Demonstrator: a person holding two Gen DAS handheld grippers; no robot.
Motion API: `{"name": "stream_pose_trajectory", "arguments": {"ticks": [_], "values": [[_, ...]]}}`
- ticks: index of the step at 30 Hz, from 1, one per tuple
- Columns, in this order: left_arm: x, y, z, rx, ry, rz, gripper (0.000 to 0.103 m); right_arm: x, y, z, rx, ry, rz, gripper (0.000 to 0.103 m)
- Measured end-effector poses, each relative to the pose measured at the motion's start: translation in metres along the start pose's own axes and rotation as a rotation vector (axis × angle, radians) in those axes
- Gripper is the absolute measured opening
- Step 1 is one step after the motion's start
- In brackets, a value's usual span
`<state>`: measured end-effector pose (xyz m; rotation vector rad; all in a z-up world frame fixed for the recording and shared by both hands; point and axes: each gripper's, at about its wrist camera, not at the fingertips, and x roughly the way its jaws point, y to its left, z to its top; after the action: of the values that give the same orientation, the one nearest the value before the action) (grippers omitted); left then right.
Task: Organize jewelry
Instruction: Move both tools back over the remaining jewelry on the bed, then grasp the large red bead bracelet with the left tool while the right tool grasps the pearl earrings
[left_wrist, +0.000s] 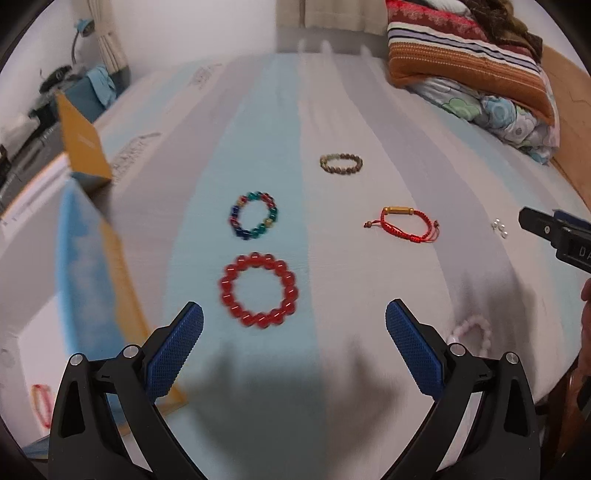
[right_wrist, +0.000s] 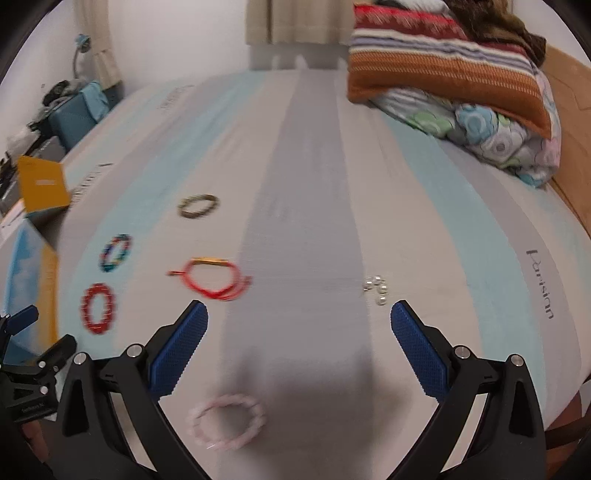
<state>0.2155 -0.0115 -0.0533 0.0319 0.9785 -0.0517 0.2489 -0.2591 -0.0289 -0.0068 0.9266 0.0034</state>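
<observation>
Blue-padded, the left gripper (left_wrist: 294, 319) stands wide open and empty above the striped bed (left_wrist: 332, 122), with the red bead bracelet (left_wrist: 259, 290) lying just ahead between its fingers. Beyond lie the multicolour bracelet (left_wrist: 253, 215), brown bracelet (left_wrist: 341, 163) and red cord bracelet (left_wrist: 404, 223). A pink bracelet (left_wrist: 472, 332) is half hidden behind the right finger; the yellow-and-blue box (left_wrist: 92, 229) is blurred and cut off at the left edge.

From the right wrist, the right gripper (right_wrist: 299, 319) is likewise spread and holding nothing. Its pink bracelet (right_wrist: 226, 421) lies blurred below; small silver beads (right_wrist: 376, 288) sit near the right finger. Grey lettering (right_wrist: 540, 283) on the sheet reads roughly "Parisian".
</observation>
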Motion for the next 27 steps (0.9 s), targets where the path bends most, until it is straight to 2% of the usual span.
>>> {"name": "stream_pose_trajectory", "arguments": {"ticks": [8, 12, 14, 16, 20, 25, 27], "values": [[0.063, -0.001, 0.002, 0.009, 0.015, 0.01, 0.097, 0.084, -0.046, -0.004, 0.001, 0.068, -0.053, 0.095], [0.081, 0.004, 0.0, -0.004, 0.043, 0.004, 0.095, 0.109, -0.062, -0.006, 0.02, 0.086, -0.058, 0.095], [0.085, 0.005, -0.001, -0.001, 0.031, 0.004, 0.09, 0.117, -0.068, -0.007, 0.035, 0.09, -0.048, 0.095], [0.089, 0.005, 0.0, -0.01, 0.029, 0.003, 0.09, 0.124, -0.071, -0.008, 0.041, 0.094, -0.034, 0.095], [0.09, 0.002, -0.001, -0.008, 0.023, 0.007, 0.083, 0.131, -0.076, -0.008, 0.062, 0.092, -0.001, 0.086], [0.086, 0.003, -0.005, -0.024, 0.032, -0.005, 0.06, 0.129, -0.088, -0.007, 0.108, 0.096, 0.012, 0.061], [0.084, 0.006, -0.005, -0.035, 0.042, -0.007, 0.048, 0.127, -0.094, -0.009, 0.127, 0.099, 0.01, 0.045]]}}
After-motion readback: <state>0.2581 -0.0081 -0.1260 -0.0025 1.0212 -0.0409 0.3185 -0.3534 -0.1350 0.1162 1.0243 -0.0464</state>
